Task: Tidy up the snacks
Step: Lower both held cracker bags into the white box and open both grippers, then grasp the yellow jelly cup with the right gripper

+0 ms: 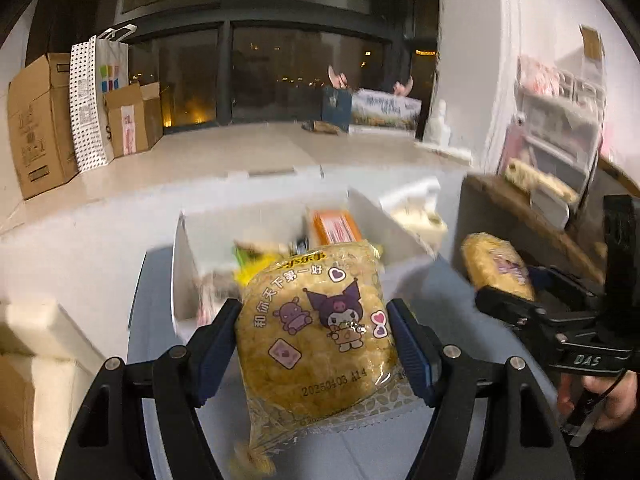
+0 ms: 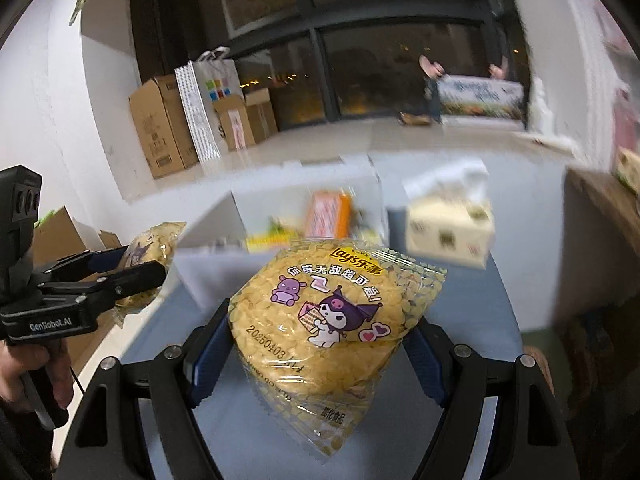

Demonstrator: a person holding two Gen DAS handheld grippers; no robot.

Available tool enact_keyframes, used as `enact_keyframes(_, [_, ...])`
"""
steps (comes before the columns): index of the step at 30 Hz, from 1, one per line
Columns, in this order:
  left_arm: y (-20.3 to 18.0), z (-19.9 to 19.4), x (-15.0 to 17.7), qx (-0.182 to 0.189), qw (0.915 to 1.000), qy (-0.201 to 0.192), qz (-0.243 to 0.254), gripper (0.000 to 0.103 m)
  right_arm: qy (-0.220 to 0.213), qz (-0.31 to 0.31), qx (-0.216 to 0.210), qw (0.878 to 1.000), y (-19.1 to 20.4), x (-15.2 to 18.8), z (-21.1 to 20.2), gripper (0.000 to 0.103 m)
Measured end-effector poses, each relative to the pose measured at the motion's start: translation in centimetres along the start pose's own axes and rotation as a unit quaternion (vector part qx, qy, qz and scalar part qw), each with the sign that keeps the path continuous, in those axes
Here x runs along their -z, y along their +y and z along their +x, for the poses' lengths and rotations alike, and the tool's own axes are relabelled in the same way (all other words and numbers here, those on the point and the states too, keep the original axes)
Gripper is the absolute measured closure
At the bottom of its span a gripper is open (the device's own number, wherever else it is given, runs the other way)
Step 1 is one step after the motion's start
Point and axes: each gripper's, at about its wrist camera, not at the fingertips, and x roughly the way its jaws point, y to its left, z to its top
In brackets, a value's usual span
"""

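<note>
Left wrist view shows your left gripper clamped on a round, crinkly clear-wrapped yellow snack pack, while your right gripper pinches a matching cartoon-printed pack the same way. Both hang above a smooth grey-blue table, short of an open white box of blurred snacks beside a cream tissue box. Beyond lie pale glossy floor, cardboard boxes and dark windows.

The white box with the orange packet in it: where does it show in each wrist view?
Left wrist view: white box at centre, just behind the chip bag held in the left tongs.
Right wrist view: white box above centre, behind the right tongs' bag.
Shared landmark: tissue box, right of it.
</note>
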Motion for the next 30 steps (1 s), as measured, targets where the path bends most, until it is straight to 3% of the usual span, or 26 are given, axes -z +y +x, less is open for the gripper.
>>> enact_keyframes(6, [3.7,4.6,-4.3,-0.011,0.9998,-0.012,-0.008,0.025,0.001,-0.005,-0.013,1.000,0.1,-6.8,6.6,0.020])
enact_keyframes(8, [4.7,6.1,-4.9,-0.028,0.9995,-0.010,-0.010,0.016,-0.001,-0.010,-0.014,1.000,-0.1,-8.3,8.4,0.020])
enact_keyframes(10, [5.7,7.7,-5.2,-0.058,0.9981,0.002,-0.020,0.002,0.006,-0.006,-0.012,1.000,-0.4,-9.5,10.1,0.011])
enact_keyframes(12, [6.5,8.5,-5.0,-0.047,0.9984,0.009,-0.028,0.000,0.014,0.008,-0.016,1.000,-1.0,-10.2,11.6,0.002])
enact_keyframes(14, [6.9,8.3,-4.4,-0.043,0.9984,0.010,-0.034,0.000,0.018,0.017,-0.014,1.000,-1.4,-10.4,12.3,0.000])
enact_keyframes(23, [6.0,2.8,-1.5,-0.025,0.9993,-0.010,-0.025,0.000,-0.003,0.042,-0.028,0.999,-2.5,-7.6,8.4,0.000])
enact_keyframes(27, [4.0,-1.2,1.3,0.001,0.9994,-0.032,-0.014,0.000,-0.024,0.045,-0.032,0.998,-2.6,-4.0,4.3,0.000])
enact_keyframes(30, [2.1,-3.8,4.2,0.010,0.9991,-0.041,-0.001,0.000,-0.013,0.033,-0.013,0.999,-2.5,0.4,2.4,0.000])
